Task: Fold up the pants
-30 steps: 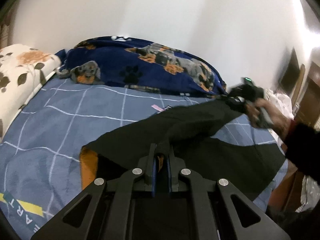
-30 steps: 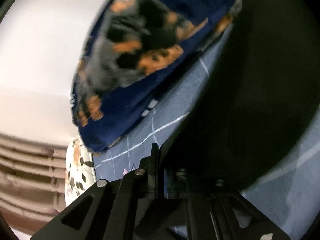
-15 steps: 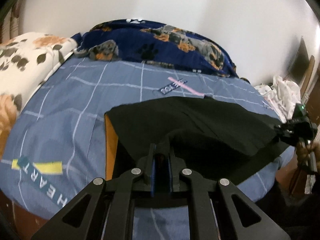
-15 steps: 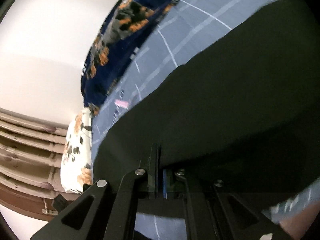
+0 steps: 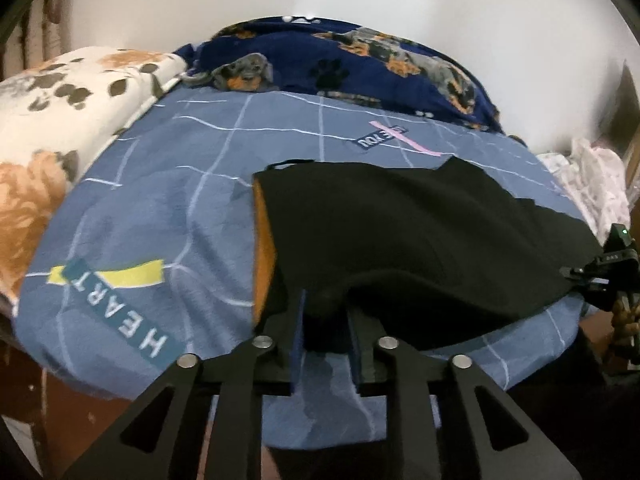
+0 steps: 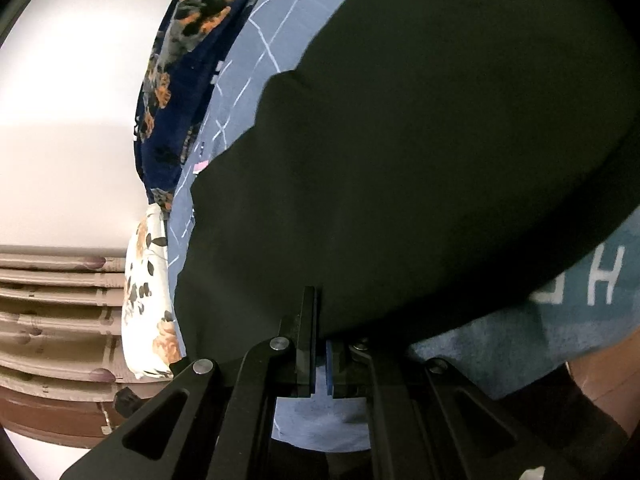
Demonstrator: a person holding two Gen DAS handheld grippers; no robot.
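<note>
Pants [image 5: 404, 236], black with an orange lining showing along their left edge, lie spread across the near half of the blue grid-patterned bedsheet [image 5: 168, 216] in the left wrist view. Their upper layer looks doubled over, with a stepped far edge and a smooth, mostly flat surface that bunches into a rounded fold at the near side. That fold sits between the fingers of the left gripper [image 5: 326, 320], whose jaws stand parted with a clear gap around the cloth rather than pinching it. At the far right edge of the pants the right gripper [image 5: 604, 268] meets the fabric's corner, near the edge of the bed. Beyond the pants a navy dog-print blanket [image 5: 360, 68] is heaped against the white wall, and a floral pillow [image 5: 60, 120] lies at the left. The sheet carries a "HEART" print beside a yellow bar.

In the right wrist view the pants [image 6: 420, 160] fill most of the frame as a dark, nearly featureless sheet with a jagged stepped edge on the left. The right gripper [image 6: 320, 344] has its jaws nearly together, and the edge of the black cloth drops down between them, so it appears clamped on the pants. The blanket [image 6: 176, 80], the pillow [image 6: 148, 300] and a strip of sheet [image 6: 248, 60] show to the left.
</note>
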